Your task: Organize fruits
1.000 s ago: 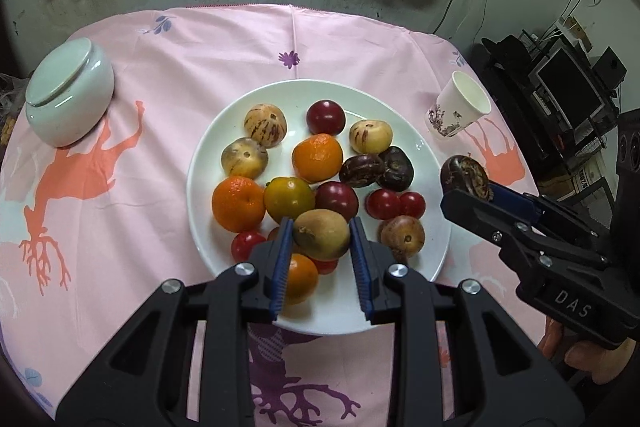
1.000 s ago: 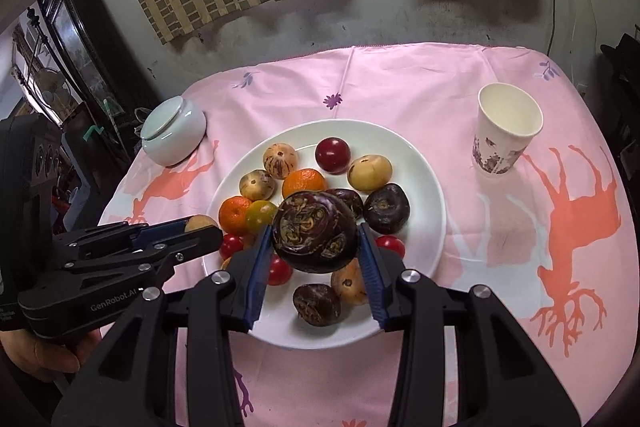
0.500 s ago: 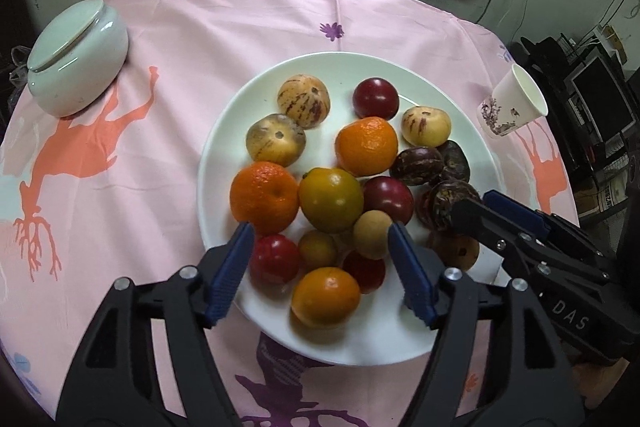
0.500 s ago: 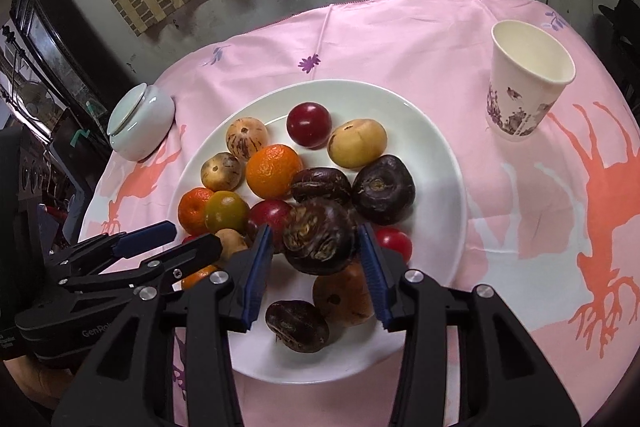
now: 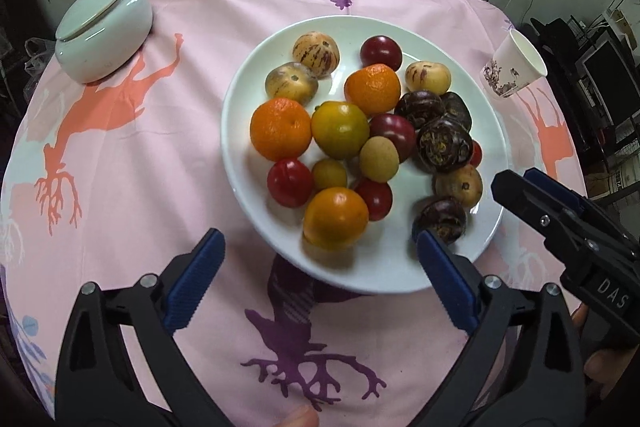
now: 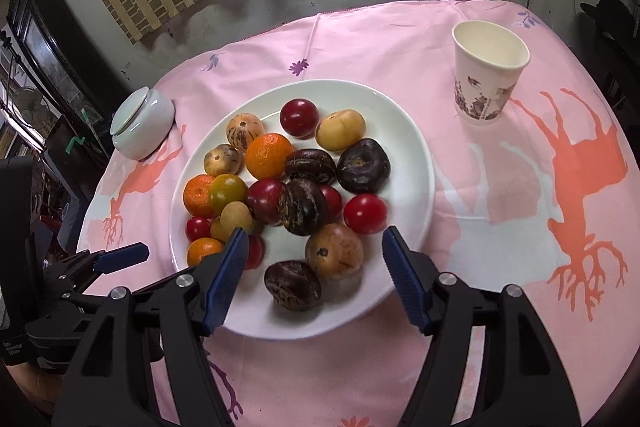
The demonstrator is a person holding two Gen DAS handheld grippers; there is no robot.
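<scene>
A white plate on the pink tablecloth holds several fruits: oranges, red plums, striped yellow fruits and dark purple passion fruits. A small tan fruit lies among them. My left gripper is open and empty, just above the plate's near edge. My right gripper is open and empty over the plate's near side; it shows in the left wrist view at the plate's right.
A pale green lidded jar stands left of the plate. A patterned paper cup stands to the right. The round table's edge drops off to dark furniture on both sides.
Both grippers opened. The left let go of the tan fruit and the right let go of the dark purple fruit; both fruits now lie on the plate, and both grippers drew back.
</scene>
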